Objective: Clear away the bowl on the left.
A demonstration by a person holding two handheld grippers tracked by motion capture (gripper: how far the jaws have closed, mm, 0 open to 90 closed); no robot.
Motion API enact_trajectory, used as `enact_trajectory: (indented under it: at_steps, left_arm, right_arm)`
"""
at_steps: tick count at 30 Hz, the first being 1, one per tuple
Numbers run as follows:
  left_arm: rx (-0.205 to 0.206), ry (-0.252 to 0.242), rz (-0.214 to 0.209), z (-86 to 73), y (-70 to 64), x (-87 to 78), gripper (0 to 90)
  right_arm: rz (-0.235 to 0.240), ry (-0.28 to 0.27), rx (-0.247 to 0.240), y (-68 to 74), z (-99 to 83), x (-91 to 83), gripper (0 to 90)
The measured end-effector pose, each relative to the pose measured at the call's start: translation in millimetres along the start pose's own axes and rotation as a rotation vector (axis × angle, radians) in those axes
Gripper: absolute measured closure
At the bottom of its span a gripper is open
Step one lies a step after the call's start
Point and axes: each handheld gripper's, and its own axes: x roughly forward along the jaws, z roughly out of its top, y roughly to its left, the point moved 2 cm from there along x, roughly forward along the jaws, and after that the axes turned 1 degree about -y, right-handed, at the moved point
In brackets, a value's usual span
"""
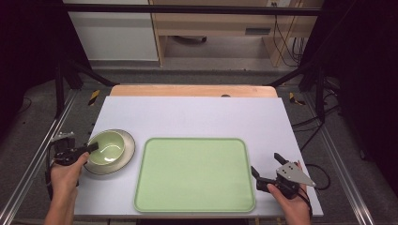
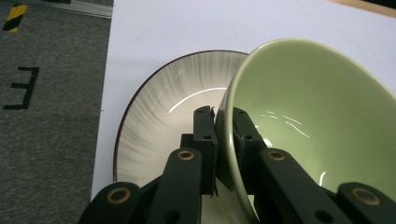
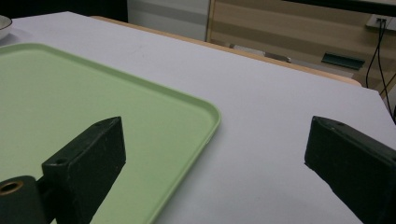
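Observation:
A green bowl (image 1: 107, 146) (image 2: 313, 116) sits on a white ribbed plate (image 1: 127, 149) (image 2: 168, 107) with a dark rim, at the table's left. My left gripper (image 1: 92, 148) (image 2: 223, 122) is shut on the bowl's near rim, one jaw outside the wall and one inside. The bowl looks tilted in the left gripper view. A large light green tray (image 1: 194, 174) (image 3: 70, 98) lies flat in the middle. My right gripper (image 1: 265, 164) (image 3: 215, 163) hovers open at the tray's right edge, one jaw over the tray and one over the table, with nothing between them.
A white sheet (image 1: 197, 115) covers the table, with a wooden strip (image 1: 192, 90) along its far edge. Grey floor (image 2: 46, 93) lies beyond the left edge. Black frame posts and cables (image 1: 319, 84) stand around the table.

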Motion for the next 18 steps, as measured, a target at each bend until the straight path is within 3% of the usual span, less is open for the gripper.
enact_trajectory:
  at_steps: [10,18]
  left_arm:
    - [-0.002,-0.025,-0.027,5.2,-10.4,-6.0,83.0]
    - [0.008,-0.028,-0.042,6.6,-17.2,-6.7,83.0]
  right_arm:
    - [0.005,-0.009,0.0,0.4,0.8,-0.8,5.1]
    - [0.017,-0.115,-0.029,0.8,7.3,-4.8,5.2]
